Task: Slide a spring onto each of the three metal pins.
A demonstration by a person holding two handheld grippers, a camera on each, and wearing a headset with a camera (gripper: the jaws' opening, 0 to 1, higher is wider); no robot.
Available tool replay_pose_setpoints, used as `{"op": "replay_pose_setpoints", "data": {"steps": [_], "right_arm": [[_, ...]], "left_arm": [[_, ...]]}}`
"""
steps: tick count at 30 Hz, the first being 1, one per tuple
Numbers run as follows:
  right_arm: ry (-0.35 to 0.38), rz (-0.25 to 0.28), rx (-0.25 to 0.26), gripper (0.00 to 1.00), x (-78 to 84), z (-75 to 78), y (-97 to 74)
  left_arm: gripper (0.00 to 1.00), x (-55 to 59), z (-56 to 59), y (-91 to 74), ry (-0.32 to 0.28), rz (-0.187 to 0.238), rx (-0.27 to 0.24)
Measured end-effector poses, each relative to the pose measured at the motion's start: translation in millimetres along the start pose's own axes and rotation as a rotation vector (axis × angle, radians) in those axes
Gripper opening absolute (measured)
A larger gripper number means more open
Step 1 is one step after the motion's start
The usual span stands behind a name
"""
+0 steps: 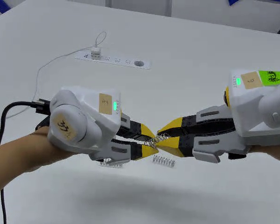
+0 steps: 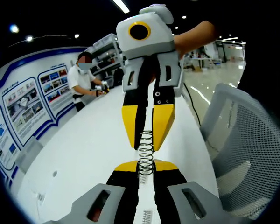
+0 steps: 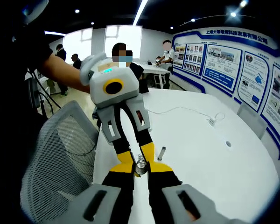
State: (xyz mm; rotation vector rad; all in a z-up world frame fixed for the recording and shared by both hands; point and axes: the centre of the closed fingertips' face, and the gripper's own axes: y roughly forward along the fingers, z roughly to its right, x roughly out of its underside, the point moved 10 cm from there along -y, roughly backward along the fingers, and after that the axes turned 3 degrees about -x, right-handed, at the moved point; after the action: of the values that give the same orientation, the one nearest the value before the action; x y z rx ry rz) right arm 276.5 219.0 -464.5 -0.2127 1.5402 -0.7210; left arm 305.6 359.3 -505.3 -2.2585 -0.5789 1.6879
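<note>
The spring point(image 2: 145, 151) is held clear of the worktop point(image 1: 200, 56), its long axis running from gripper to gripper. The left gripper point(image 2: 145, 169) jaws are closed on one end and the right gripper point(image 2: 147, 135) jaws on the other. A second spring point(image 1: 164, 161) lies on the worktop below, and a pin point(image 3: 161, 153) stands upright.

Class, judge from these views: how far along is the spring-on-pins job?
Done: nothing visibly; the pin seen in the right gripper view stands bare. In hand: a spring held between the left gripper and right gripper, tip to tip. Left: two loose springs lie on the table, unfitted.
</note>
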Motion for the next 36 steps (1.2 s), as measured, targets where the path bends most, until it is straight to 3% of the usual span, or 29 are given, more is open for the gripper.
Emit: {"op": "replay_pose_setpoints", "data": {"steps": [6,8,21,23,26,29,33,36], "right_arm": [[0.024,0.026,0.004,0.11,-3.0,-2.6,0.9],[0.106,0.061,0.012,0.11,-6.8,-3.0,0.1],[0.112,0.056,0.050,0.10,-12.0,-3.6,0.3],[0.122,0.060,0.056,0.10,-12.5,-2.3,0.0],[0.131,0.071,0.062,0.10,-14.2,-0.4,-1.6],[0.134,0.077,0.075,0.10,-15.3,2.0,-3.4],[0.144,0.079,0.098,0.10,-14.0,7.6,-7.6],[0.153,0.079,0.108,0.10,-13.1,12.9,-12.2]], "left_arm": [[0.10,-1.6,2.2,1.0,-0.007,0.000,0.002],[0.10,-3.9,2.5,-0.7,-0.024,0.019,-0.003],[0.11,-6.0,2.1,-4.6,-0.061,0.029,-0.025],[0.11,-5.5,1.5,-5.3,-0.094,0.040,-0.028],[0.11,-4.5,-0.3,-6.9,-0.193,0.087,-0.048],[0.12,-2.0,-2.3,-9.4,-0.208,0.102,-0.076],[0.12,4.1,-2.9,-11.6,-0.209,0.073,-0.094],[0.18,8.5,-4.3,-15.4,-0.225,0.077,-0.113]]}}
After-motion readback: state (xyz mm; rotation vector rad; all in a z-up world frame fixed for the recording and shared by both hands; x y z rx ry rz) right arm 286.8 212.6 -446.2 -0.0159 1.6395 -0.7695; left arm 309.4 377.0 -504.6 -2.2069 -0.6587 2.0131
